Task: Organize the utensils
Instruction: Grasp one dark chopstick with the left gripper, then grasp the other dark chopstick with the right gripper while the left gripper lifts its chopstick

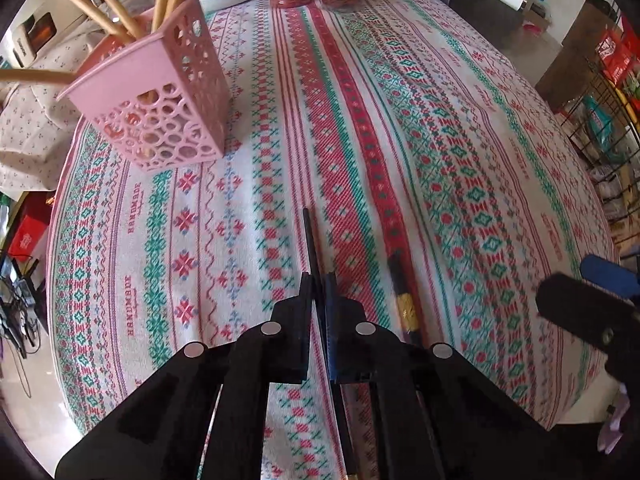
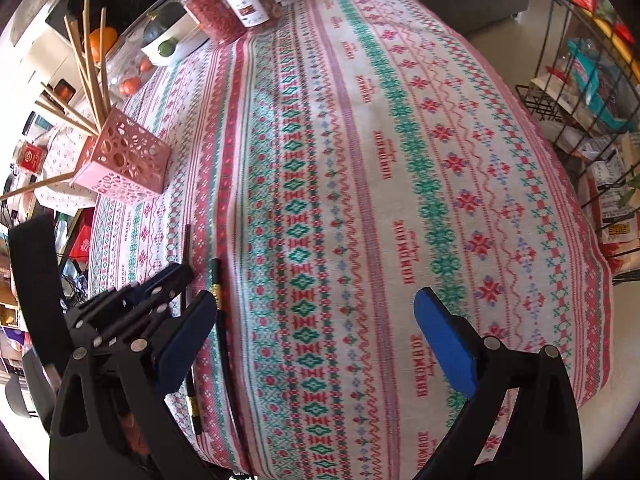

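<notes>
Between the pads of the left gripper (image 1: 318, 280) sits a thin black chopstick (image 1: 309, 236), pinched tight, its tip poking out ahead over the patterned counter (image 1: 460, 128). Just to that gripper's right lies a second black chopstick (image 1: 404, 300), not yet picked up. Well ahead and to its left, the pink holder (image 1: 160, 100) already carries several wooden chopsticks (image 1: 108, 0). Both grippers point steeply downward; the right gripper (image 2: 312, 332) hangs wide and empty.
</notes>
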Motion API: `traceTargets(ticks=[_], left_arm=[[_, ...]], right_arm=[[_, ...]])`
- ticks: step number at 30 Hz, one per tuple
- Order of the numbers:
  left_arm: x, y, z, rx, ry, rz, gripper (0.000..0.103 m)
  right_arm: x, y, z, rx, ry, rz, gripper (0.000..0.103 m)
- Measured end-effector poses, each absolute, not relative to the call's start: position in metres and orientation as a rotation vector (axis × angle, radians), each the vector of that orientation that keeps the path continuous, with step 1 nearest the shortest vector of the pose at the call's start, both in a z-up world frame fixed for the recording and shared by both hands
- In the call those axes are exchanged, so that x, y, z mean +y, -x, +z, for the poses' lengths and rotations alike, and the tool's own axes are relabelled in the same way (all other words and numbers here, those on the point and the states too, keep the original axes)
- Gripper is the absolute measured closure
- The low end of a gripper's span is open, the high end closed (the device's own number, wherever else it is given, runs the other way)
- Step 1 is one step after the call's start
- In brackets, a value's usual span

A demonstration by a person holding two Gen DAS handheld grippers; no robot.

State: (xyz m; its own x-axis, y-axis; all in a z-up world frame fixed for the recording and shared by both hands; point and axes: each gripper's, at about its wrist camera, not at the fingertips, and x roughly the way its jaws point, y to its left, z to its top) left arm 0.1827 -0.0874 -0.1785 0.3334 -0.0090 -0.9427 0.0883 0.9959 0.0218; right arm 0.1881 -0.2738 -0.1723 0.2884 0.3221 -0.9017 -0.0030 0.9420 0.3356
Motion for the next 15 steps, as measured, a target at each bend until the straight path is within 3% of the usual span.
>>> traceTargets(ticks=[6,15], left_arm=[[-0.042,-0.169,-0.168,1.222,-0.006,-0.008,0.099],[0.002,-0.137,-0.117,1.071,-0.004,0.083,0.099]], right_arm=[[-0.252,-0.188,-0.179,1.278,-0.245,0.224,0.007],[-0.191,-0.181,-0.189,1.253,-0.084,0.247,0.007]])
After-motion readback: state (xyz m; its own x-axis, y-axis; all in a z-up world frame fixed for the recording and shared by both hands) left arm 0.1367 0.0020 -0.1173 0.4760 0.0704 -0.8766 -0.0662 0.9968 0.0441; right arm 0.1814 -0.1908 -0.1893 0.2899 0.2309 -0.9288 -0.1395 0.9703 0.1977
